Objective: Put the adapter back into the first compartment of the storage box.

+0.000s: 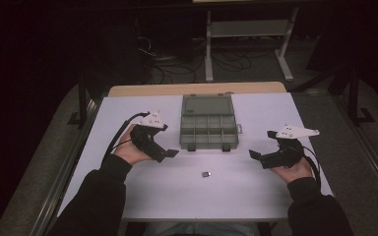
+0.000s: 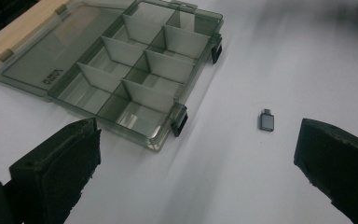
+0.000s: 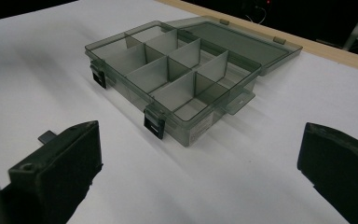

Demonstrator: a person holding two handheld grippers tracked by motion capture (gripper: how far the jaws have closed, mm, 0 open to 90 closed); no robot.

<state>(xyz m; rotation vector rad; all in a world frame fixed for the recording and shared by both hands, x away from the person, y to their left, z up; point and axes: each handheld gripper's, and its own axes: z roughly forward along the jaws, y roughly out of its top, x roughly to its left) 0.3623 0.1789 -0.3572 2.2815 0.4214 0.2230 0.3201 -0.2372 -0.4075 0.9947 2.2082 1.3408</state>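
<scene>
White tabletop, nearest item: one small dark adapter, lying loose between the two tongs and slightly nearer the person than either. Left tongs: jaws apart, empty, adapter ahead and toward the right jaw in the left gripper view. Right tongs: jaws apart, empty. Beyond both, midway between them: smoky plastic organizer box, lid folded back flat, compartments apparently all empty. Status, judged: nothing grasped, nothing stowed; likely sorting work not yet begun.
</scene>
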